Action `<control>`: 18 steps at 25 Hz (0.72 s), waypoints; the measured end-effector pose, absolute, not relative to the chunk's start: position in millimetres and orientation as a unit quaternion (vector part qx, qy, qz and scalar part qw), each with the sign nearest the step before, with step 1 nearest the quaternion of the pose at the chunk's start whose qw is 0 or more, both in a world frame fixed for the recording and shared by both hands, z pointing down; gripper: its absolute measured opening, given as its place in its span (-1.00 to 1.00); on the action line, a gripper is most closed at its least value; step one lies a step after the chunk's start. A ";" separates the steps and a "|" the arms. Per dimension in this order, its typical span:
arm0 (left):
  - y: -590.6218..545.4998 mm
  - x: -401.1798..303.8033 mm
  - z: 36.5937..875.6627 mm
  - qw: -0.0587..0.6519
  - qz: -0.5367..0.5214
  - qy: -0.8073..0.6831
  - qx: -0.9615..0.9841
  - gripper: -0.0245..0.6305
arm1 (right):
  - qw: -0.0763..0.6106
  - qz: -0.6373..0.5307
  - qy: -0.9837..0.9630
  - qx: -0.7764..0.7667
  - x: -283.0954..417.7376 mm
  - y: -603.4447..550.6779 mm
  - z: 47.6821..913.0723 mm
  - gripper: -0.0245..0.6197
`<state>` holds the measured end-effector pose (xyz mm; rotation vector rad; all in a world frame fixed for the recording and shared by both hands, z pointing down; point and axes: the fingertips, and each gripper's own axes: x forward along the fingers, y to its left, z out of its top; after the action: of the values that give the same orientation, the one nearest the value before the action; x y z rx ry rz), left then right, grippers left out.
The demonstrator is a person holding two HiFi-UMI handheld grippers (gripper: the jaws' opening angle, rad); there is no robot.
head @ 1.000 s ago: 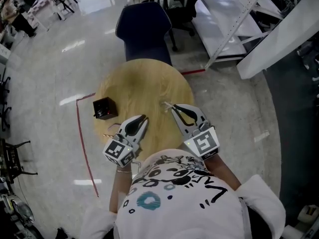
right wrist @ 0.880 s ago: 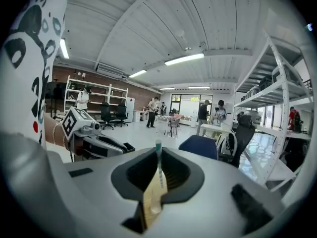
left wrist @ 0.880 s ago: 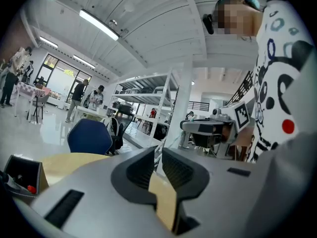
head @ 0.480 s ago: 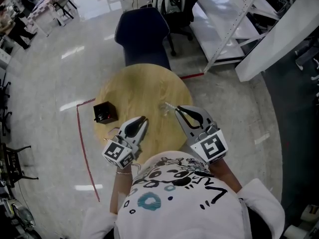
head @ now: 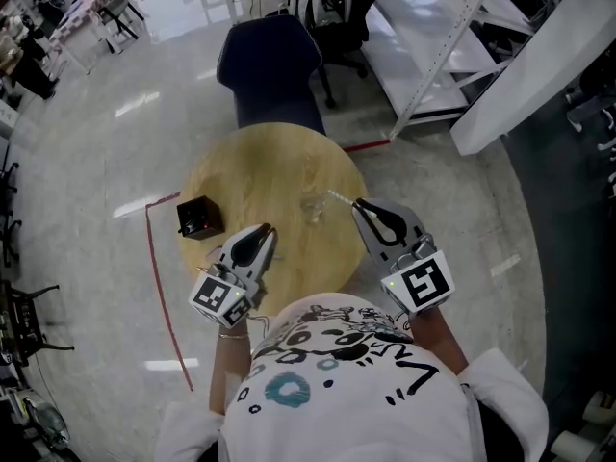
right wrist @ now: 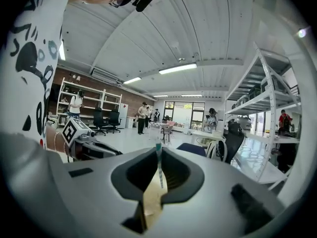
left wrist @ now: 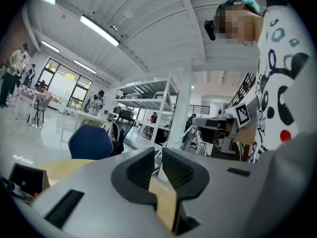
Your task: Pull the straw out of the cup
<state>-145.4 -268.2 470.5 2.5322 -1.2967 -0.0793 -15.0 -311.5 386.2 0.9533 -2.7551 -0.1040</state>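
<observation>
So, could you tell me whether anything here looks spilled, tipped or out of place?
Nothing stands out. The right gripper is shut on the straw beside the clear cup; no spill shows on the wooden table.

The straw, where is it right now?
The straw is pinched in the right gripper. In the head view it is just right of the clear cup on the round table.
</observation>
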 end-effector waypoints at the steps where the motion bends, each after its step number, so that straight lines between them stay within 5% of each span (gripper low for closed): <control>1: -267.4 -146.2 470.2 0.146 -0.027 -0.452 0.880 -0.79 | 0.114 -0.034 -0.937 0.328 -11.4 -312.3 387.9 -0.80; 18: -262.3 -149.2 477.7 0.151 -0.013 -0.456 0.877 -0.79 | 0.157 0.011 -0.923 0.352 14.7 -318.2 441.9 -0.80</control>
<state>-149.2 -262.3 477.7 2.5170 -1.3105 -0.0372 14.7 -318.2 441.9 1.0073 -2.6399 0.0306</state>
